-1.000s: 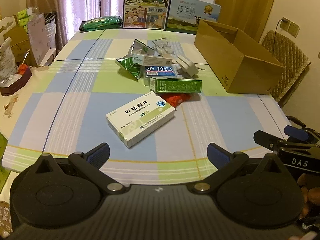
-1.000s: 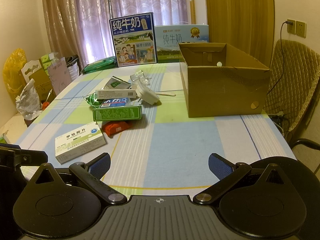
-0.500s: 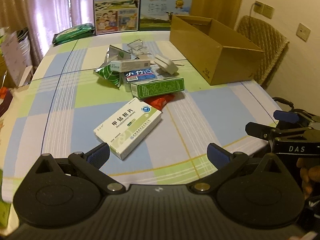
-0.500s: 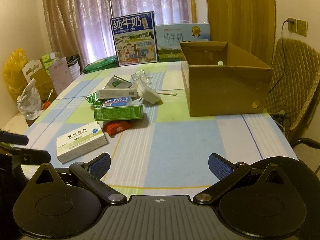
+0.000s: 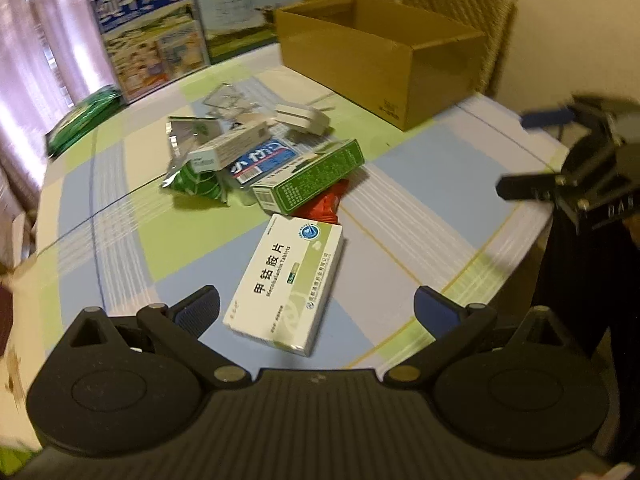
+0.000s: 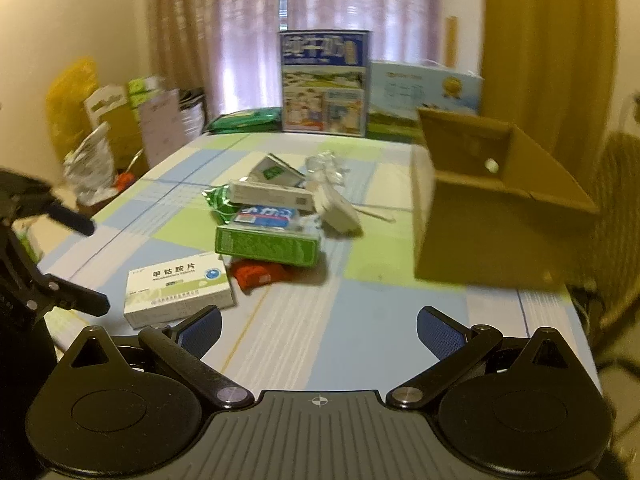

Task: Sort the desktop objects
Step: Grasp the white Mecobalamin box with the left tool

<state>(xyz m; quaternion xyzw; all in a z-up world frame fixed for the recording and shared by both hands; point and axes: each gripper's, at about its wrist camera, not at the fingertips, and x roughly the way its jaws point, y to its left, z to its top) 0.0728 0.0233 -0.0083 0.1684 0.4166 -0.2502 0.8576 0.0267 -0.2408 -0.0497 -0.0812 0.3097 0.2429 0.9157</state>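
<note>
We found the left gripper (image 5: 316,312) tilted down over the white medicine box (image 5: 286,282) on the table (image 5: 120,208), jaws open, empty; right gripper (image 6: 318,330) level, jaws open, empty.

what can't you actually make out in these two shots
- Inside of the cardboard box: left wrist view, hidden by its own near wall.
- Red packet: right wrist view, partly under the green box.
- Print on the milk carton: both views, motion blur.
- Clear plastic item: right wrist view, blurred, cannot identify.
</note>
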